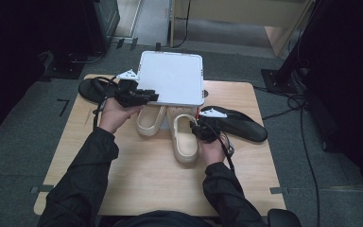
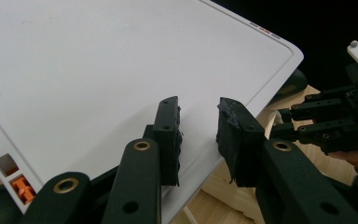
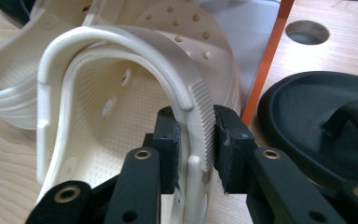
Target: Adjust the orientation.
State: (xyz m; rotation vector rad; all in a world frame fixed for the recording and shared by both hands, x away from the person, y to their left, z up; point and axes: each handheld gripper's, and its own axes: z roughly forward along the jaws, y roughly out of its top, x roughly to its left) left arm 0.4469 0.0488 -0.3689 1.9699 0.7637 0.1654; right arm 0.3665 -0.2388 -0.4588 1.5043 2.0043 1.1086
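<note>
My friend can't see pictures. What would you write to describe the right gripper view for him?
The right gripper pinches the ribbed side wall of a cream clog on a wooden table. A black sandal lies right of it, beyond an orange edge.

both forearms reach in over the table; left gripper (image 2: 198, 135) held with jaws apart and nothing between them, right gripper (image 3: 196, 140) lower, its pads pressing together

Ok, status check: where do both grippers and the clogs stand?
Right gripper fingers clamp cream clog at its side wall. Left gripper open over white lid, holding nothing. Black sandal close beside clog.
</note>
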